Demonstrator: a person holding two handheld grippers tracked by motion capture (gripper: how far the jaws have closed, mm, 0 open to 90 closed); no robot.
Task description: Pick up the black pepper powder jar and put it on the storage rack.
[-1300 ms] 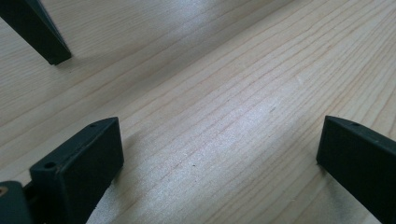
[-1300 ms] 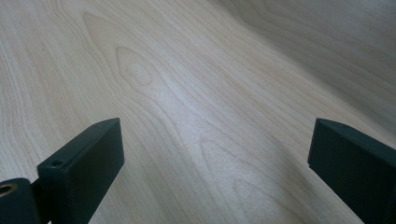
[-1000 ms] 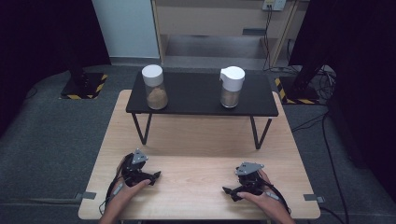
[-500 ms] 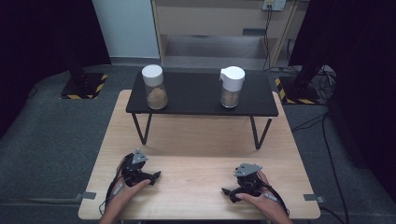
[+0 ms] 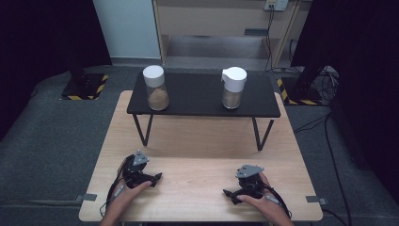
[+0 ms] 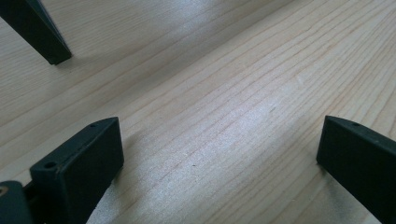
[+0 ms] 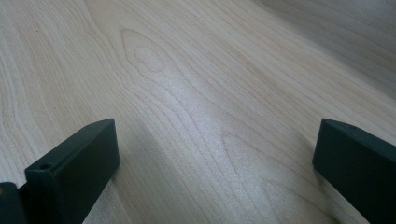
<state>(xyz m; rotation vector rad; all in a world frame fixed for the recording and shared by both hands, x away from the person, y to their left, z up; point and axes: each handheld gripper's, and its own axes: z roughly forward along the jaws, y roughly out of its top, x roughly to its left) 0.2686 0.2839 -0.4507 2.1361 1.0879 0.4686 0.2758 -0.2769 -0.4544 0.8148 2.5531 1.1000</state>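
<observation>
While resting on table (image 5: pixel 197 141) | left gripper (image 5: pixel 153 179) fingers wide, empty | right gripper (image 5: pixel 229 195) fingers wide, empty

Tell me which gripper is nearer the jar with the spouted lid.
Right. The right gripper lies almost straight below the spouted jar; the left gripper sits farther off, toward the table's left.

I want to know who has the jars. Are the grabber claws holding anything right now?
No. The left gripper and the right gripper are both open over the bare wooden table. Both jars stand untouched on the black shelf.
</observation>
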